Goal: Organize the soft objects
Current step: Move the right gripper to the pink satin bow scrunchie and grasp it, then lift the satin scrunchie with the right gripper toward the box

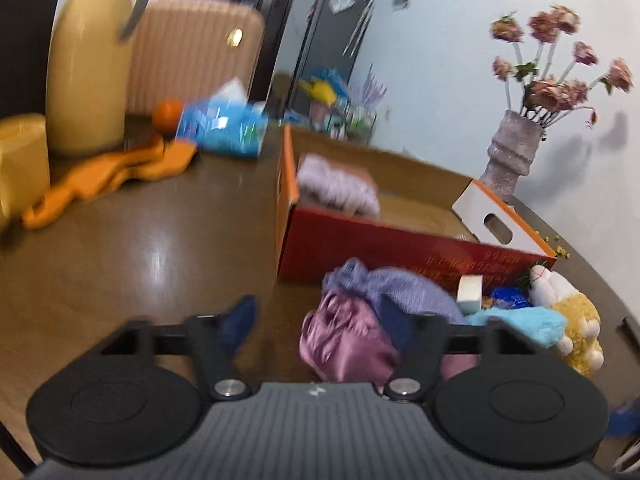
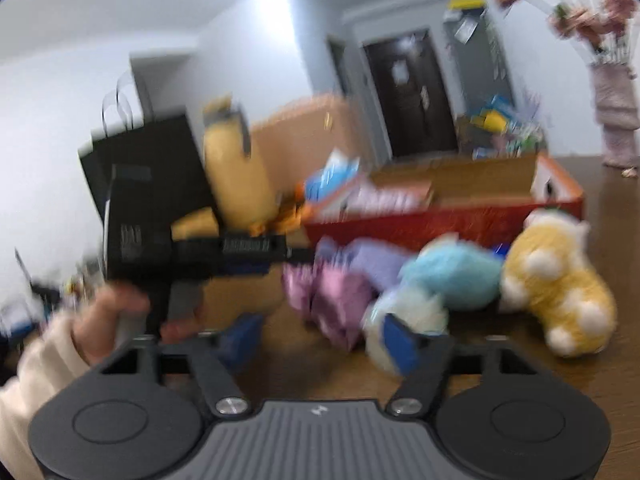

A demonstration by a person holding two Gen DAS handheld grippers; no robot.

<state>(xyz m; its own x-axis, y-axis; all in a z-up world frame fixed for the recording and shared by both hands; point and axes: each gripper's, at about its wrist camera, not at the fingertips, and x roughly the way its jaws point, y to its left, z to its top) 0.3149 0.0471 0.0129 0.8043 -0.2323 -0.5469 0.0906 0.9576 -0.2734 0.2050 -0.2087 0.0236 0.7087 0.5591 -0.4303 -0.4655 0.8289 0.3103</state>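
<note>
A pile of soft things lies on the brown table in front of a red cardboard box: a shiny pink cloth, a lavender cloth, a light blue fluffy piece and a yellow-and-white plush. A lavender knit bundle lies inside the box. My left gripper is open, its jaws just before the pink cloth. My right gripper is open and empty, low over the table before the pink cloth, the blue fluffy piece and the plush. The left gripper shows there, held in a hand.
A yellow thermos, an orange cloth, a blue tissue pack and an orange fruit stand at the back left. A vase of dried flowers stands at the back right. A pink suitcase is behind the table.
</note>
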